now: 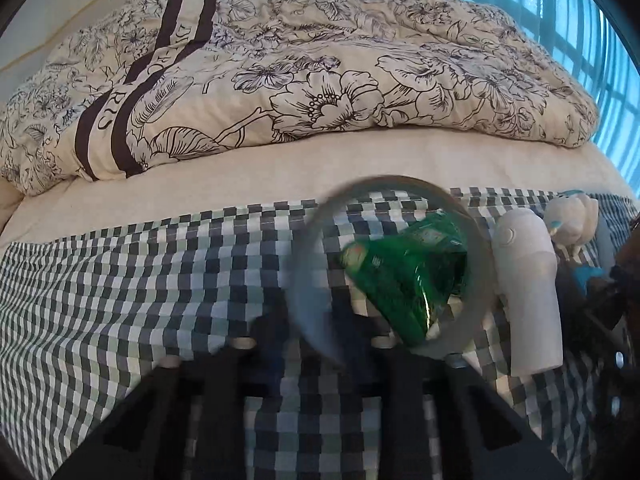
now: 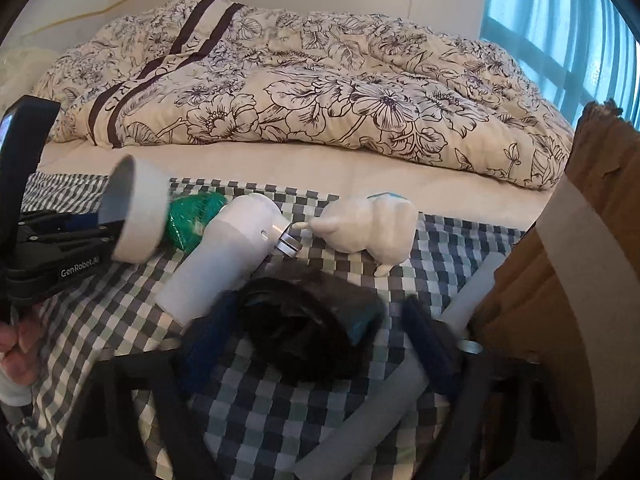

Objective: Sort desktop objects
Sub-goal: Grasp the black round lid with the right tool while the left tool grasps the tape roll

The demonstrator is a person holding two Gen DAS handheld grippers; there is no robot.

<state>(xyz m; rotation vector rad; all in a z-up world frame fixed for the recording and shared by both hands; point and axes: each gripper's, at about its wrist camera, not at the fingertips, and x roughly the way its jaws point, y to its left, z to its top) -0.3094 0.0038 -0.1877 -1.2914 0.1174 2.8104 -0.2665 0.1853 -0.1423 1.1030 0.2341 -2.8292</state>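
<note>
Cup [image 2: 136, 216] between left gripper [image 2: 102, 236] fingers marked "GenRobot.AI"; right gripper [image 2: 316, 336] fingers around black bundle [image 2: 296, 332].

The supporting surface is a bed covered at its near edge by a checked cloth [image 2: 280, 408] in grey, green, blue and white. Beyond the cloth lies a plain cream sheet [image 1: 320, 168], and on it a bunched floral quilt [image 1: 320, 72] with dark stripes. Resting directly on the checked cloth: a white hair dryer [image 2: 224, 256] lying on its side, a green packet [image 2: 192, 220] just behind it, a white figurine [image 2: 372, 232] beside its nozzle, and a black crumpled item [image 2: 304, 332] in front.
</note>
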